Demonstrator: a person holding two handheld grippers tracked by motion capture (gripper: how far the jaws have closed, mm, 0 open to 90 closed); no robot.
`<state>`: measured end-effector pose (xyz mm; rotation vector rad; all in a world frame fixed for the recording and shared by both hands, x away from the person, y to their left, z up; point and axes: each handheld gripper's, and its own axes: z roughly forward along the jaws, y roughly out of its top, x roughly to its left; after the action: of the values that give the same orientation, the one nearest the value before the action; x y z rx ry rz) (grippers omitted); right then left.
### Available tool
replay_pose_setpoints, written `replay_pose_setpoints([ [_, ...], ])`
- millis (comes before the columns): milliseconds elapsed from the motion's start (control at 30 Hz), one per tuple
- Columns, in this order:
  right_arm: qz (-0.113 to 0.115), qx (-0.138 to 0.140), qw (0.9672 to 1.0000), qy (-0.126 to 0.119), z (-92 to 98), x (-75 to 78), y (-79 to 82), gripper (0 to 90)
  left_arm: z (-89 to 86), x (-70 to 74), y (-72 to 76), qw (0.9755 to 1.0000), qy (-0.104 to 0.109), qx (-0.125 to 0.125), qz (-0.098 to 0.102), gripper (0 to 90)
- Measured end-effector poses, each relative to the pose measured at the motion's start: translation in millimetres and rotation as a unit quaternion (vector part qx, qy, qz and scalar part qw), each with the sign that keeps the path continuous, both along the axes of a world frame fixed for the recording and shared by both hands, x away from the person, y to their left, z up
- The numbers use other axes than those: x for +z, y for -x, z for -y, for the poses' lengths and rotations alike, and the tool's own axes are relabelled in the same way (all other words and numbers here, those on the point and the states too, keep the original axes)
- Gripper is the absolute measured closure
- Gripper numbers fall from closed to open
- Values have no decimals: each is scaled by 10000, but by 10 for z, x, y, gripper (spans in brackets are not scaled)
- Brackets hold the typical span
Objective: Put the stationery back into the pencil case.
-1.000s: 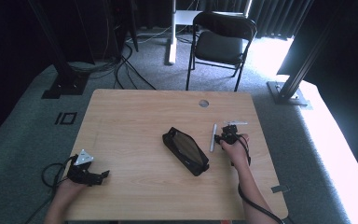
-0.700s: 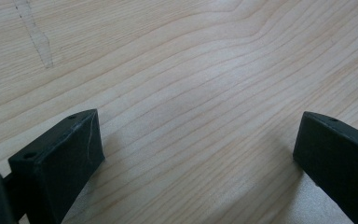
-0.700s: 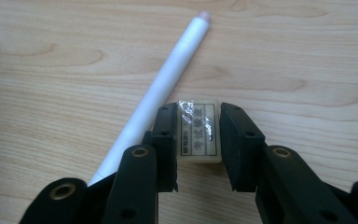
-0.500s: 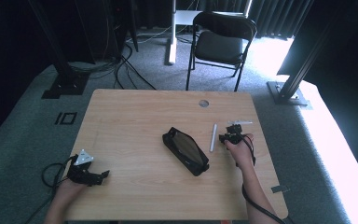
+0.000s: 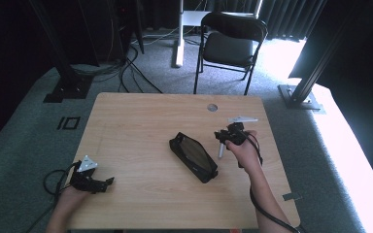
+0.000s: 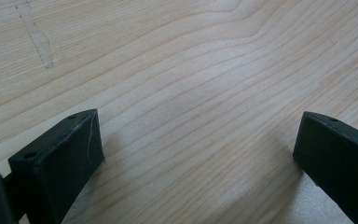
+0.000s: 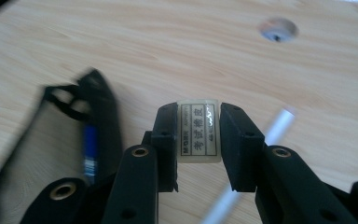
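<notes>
Translucent white, the eraser [image 7: 198, 132] is light, slightly soft and grippy; my right gripper [image 7: 198, 140] clamps its long sides. My left gripper [image 6: 196, 154] rests open on the worktop [image 5: 141, 121].

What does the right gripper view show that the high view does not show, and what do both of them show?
The right gripper view alone shows what the right claw holds: a small whitish eraser with a printed label, pressed between the jaws. It also shows something blue inside the open pencil case.

The high view alone shows the left claw resting near the table's front left corner, and the folding chair behind the table.

Both show the black pencil case, the white pen beside it and the round hole in the tabletop.
</notes>
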<state>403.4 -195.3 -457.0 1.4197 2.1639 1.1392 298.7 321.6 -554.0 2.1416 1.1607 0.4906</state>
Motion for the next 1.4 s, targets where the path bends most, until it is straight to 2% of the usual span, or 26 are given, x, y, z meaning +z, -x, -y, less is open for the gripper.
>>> replay_pose_setpoints([
  [300, 215, 629, 9978, -77, -331, 246, 139, 681, -1, 0, -1, 10000, -6, -3, 5, 16],
  [333, 215, 629, 9978, -77, -331, 246, 139, 681, -1, 0, -1, 10000, -6, -3, 5, 16],
  [433, 155, 878, 9960, -7, -474, 272, 181, 681, -1, 0, -1, 10000, -8, -6, 5, 16],
  [700, -97, 1234, 9919, 270, -775, 61, 156, 681, 0, 0, 0, 10000, 0, 0, 1, 16],
  [767, -187, 1240, 9917, 272, -840, 4, 142, 681, 0, 0, 0, 10000, 1, -1, -1, 16],
  [833, -244, 1264, 9905, 477, -907, -52, 128, 681, 0, 0, 0, 10000, 0, -2, 0, 16],
  [967, -429, 1260, 9891, 631, -1016, -184, 73, 681, 0, 0, 0, 10000, 1, -1, 1, 16],
  [1233, -711, 1309, 9857, 793, -1138, -364, 1, 670, 0, 0, 0, 10000, 0, -1, 1, 16],
  [1400, -594, 1245, 9876, 748, -1107, -330, 7, 625, 0, 0, 0, 10000, -1, -1, 1, 16],
])
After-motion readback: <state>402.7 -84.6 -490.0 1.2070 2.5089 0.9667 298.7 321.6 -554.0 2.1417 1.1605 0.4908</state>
